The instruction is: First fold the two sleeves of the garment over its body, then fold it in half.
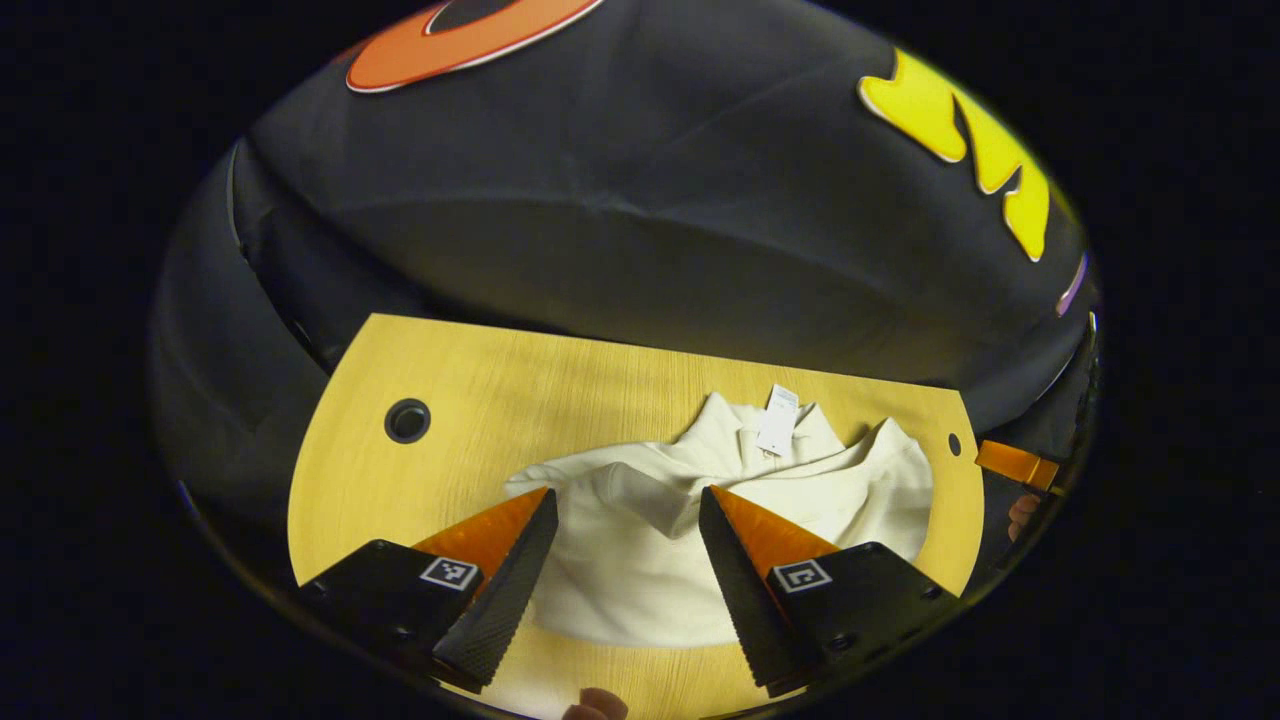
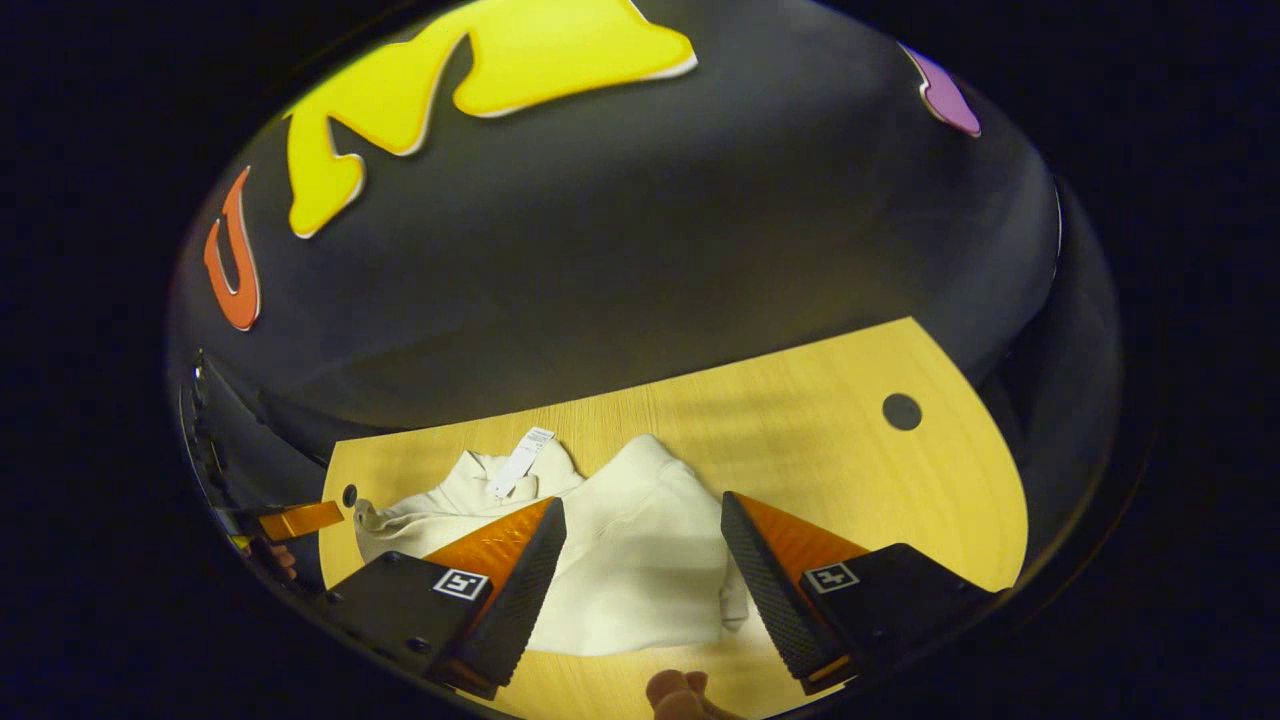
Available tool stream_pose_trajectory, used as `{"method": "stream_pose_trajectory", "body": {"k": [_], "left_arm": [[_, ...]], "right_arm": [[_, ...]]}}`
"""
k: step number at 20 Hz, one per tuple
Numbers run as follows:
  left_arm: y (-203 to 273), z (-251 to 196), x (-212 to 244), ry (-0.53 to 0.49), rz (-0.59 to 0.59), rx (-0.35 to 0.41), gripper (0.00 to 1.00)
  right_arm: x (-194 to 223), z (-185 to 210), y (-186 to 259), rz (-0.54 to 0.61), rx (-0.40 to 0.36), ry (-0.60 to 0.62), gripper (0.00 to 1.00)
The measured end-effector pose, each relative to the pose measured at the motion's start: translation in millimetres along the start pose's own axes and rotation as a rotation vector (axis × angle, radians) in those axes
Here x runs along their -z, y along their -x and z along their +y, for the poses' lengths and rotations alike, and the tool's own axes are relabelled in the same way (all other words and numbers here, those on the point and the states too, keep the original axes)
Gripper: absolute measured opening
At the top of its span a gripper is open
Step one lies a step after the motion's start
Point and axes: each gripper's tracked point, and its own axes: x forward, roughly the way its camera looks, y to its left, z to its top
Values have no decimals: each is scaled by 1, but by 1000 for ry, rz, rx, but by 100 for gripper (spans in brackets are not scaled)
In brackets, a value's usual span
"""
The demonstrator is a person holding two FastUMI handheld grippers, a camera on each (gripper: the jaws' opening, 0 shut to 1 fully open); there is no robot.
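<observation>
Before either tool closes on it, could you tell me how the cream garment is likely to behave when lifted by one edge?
The garment will probably sag and drape rather than hold its shape: it already lies in soft bunched folds. It looks like thick knit, so likely somewhat heavy for cloth. On the smooth wooden table it may slide if dragged. Both tools, left and right, stand open above it.

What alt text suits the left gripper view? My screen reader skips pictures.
A cream garment lies bunched on a wooden table, white tag at its collar. The left gripper hangs open above it.
</observation>
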Motion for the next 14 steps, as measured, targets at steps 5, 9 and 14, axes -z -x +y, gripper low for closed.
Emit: {"method": "stream_pose_trajectory", "body": {"k": [5,9,14], "left_arm": [[124,-7,-27,-125,-309,-88,94],[220,-15,-23,-127,-474,-133,99],[322,-17,-4,-83,-658,-113,98]], "right_arm": [[-35,0,139,-309,46,170,98],[-24,8,244,-478,85,248,98],[-16,29,366,-661,26,303,94]]}}
